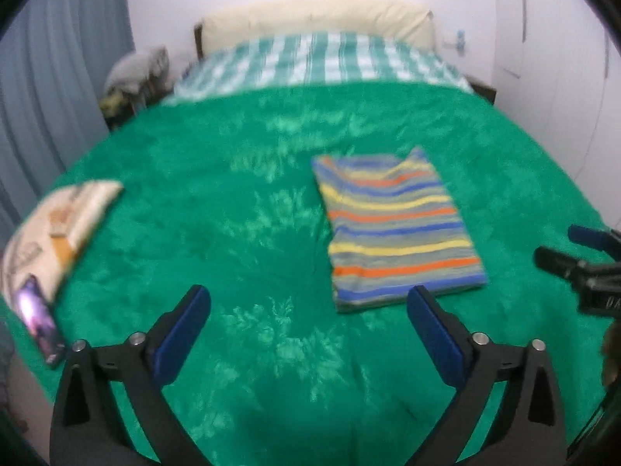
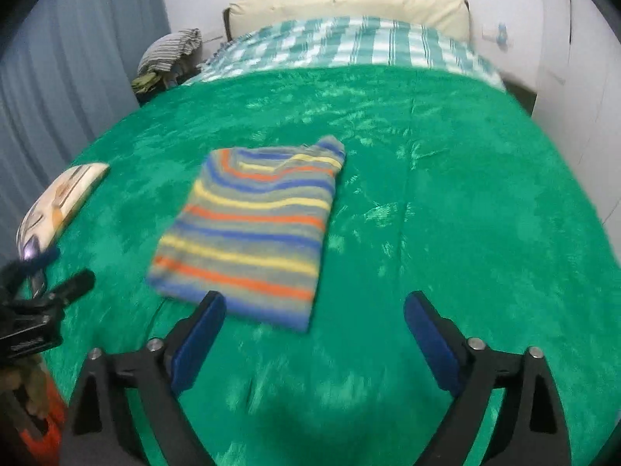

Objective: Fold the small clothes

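My fingers (image 1: 202, 310) on both hands spread wide, empty; striped shirt (image 1: 396, 229) lies folded mid-bed (image 1: 233, 147); next, fetch another garment.

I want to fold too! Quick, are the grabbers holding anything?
Left gripper: open, holding nothing.
Right gripper: open, holding nothing; the striped shirt lies folded on the bed.

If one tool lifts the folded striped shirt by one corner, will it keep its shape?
Probably not. The striped shirt looks like soft knit cloth lying flat in layers, so it would likely droop and unfold. It seems light. The fuzzy green blanket under it may grip it, so pushing could wrinkle it.
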Available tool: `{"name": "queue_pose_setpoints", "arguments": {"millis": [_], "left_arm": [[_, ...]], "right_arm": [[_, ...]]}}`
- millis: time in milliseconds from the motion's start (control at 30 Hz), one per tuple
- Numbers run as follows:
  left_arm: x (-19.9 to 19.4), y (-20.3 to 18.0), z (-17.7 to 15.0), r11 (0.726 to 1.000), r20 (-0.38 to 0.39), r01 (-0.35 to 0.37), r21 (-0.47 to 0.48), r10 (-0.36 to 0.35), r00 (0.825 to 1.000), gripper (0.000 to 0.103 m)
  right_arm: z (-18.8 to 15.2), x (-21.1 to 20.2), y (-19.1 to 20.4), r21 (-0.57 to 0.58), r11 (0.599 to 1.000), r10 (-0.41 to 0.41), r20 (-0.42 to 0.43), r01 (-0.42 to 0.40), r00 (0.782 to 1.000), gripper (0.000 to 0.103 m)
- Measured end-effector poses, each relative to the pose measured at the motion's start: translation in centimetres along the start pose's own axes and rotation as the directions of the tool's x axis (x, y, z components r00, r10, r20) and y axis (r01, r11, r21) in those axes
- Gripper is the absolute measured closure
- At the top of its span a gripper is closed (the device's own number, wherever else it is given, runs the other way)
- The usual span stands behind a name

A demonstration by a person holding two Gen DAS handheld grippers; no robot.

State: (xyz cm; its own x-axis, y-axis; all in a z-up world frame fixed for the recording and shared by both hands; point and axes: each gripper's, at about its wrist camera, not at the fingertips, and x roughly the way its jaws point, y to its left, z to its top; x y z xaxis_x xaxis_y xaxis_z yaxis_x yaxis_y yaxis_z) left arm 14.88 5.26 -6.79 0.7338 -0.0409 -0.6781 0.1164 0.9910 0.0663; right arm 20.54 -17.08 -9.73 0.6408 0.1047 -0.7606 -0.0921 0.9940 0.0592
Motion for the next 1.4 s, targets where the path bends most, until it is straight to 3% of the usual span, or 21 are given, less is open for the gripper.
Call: {"name": "queue_pose_setpoints", "arguments": {"millis": [67, 167, 300, 467, 600, 700, 800, 1000, 1200, 1300, 1400], "left_arm": [[-2.3, -0.3, 0.2, 1.0, 0.034, -0.023, 0.002, 0.023, 0.999, 0.001], [-5.0, -1.0, 0.5, 0.992, 0.053, -0.121, 0.023, 0.12, 0.991, 0.001], [-7.4, -1.0, 0.2, 0.996, 0.045, -0.087, -0.02, 0.088, 0.995, 0.001], [-10.4, -1.4, -0.4, 0.99, 0.062, -0.137, -0.035, 0.139, 0.988, 0.001], [-12.8, -1.6, -1.2, 0.991, 0.075, -0.127, -0.038, 0.13, 0.989, 0.001], [-14.6, -1.8, -1.9, 0.987, 0.085, -0.158, -0.038, 0.161, 0.983, 0.001], [-16.2, -1.9, -2.5, 0.989, 0.06, -0.144, -0.033, 0.146, 0.987, 0.001], [-19.4, -1.1, -4.3, 0.987, 0.04, -0.158, -0.036, 0.159, 0.986, 0.001], [-22.6, -0.1, -5.8, 0.989, -0.013, -0.123, -0.079, 0.122, 0.992, 0.001], [-25.1, 0.5, -6.3, 0.992, 0.004, -0.07, -0.109, 0.071, 0.997, 0.001], [-26.9, 0.1, -6.3, 0.993, 0.039, -0.061, -0.1, 0.065, 0.997, 0.001]], "right_arm": [[-0.8, -3.3, 0.8, -0.016, 1.0, -0.007, 0.034, 0.007, 0.999, 0.002], [-1.5, -7.0, 2.2, -0.038, 0.999, -0.031, 0.073, 0.034, 0.997, 0.001], [-2.4, -10.5, 3.7, -0.052, 0.997, -0.046, 0.115, 0.052, 0.992, 0.001], [-3.6, -14.2, 4.3, -0.049, 0.997, -0.045, 0.168, 0.054, 0.985, 0.001], [-4.6, -16.3, 4.8, -0.052, 0.997, -0.05, 0.174, 0.059, 0.984, 0.001], [-5.4, -17.7, 4.8, -0.03, 1.0, 0.002, 0.167, 0.003, 0.986, 0.001], [-6.2, -19.2, 4.6, 0.01, 0.995, 0.097, 0.153, -0.1, 0.984, 0.001], [-8.3, -23.2, 6.7, -0.058, 0.998, 0.032, 0.151, -0.024, 0.988, 0.0], [-10.4, -26.9, 7.5, -0.07, 0.996, 0.065, 0.102, -0.058, 0.993, 0.001], [-11.6, -29.8, 8.0, -0.096, 0.994, 0.066, 0.11, -0.055, 0.992, 0.001], [-12.2, -31.9, 8.6, -0.119, 0.992, 0.047, 0.137, -0.031, 0.989, 0.0]]}}
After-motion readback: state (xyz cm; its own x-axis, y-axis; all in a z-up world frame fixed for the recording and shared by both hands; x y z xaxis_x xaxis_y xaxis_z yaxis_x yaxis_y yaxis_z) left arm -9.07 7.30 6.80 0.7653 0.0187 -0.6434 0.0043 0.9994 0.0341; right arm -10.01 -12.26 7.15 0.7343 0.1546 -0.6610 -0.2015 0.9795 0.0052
